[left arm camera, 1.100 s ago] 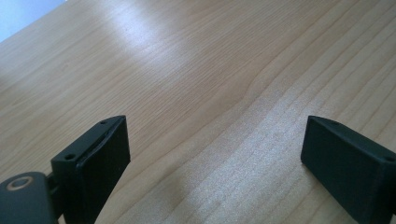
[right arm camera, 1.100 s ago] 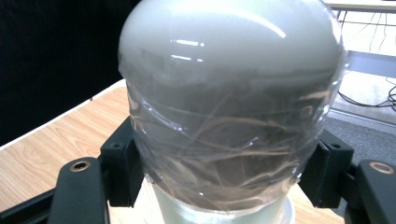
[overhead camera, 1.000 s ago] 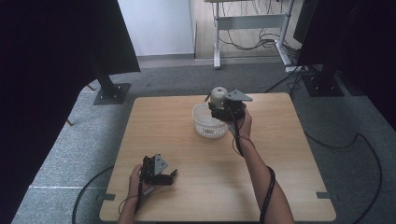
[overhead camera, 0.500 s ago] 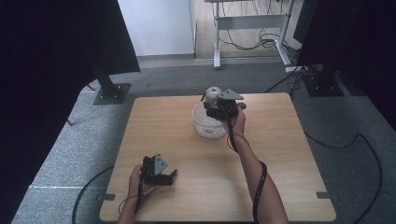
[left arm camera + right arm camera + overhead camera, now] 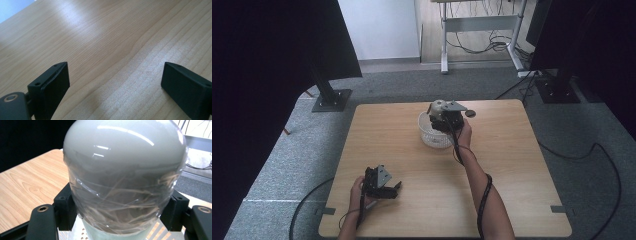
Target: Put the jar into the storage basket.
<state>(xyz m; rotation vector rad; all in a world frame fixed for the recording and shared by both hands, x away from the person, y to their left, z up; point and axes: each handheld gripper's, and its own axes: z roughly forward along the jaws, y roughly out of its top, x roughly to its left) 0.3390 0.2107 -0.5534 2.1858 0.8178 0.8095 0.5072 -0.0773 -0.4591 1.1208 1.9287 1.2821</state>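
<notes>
Bulb [image 5: 439, 106] sits clamped in right gripper [image 5: 443, 114], held above white basket [image 5: 432, 136] at the tabletop's [image 5: 512, 165] far middle, high view. Left gripper [image 5: 384, 189] rests near the front edge, well apart. Small dark disc [image 5: 470, 113] lies just right of the basket. Left gripper view: fingers [image 5: 53, 85] wide, nothing between, bare wood. Right gripper view: fingers [image 5: 64, 205] grip the plastic-wrapped bulb [image 5: 125, 175] at both sides, basket rim [image 5: 82, 235] below. Judging: bulb picked, not yet set down; placing remains.
</notes>
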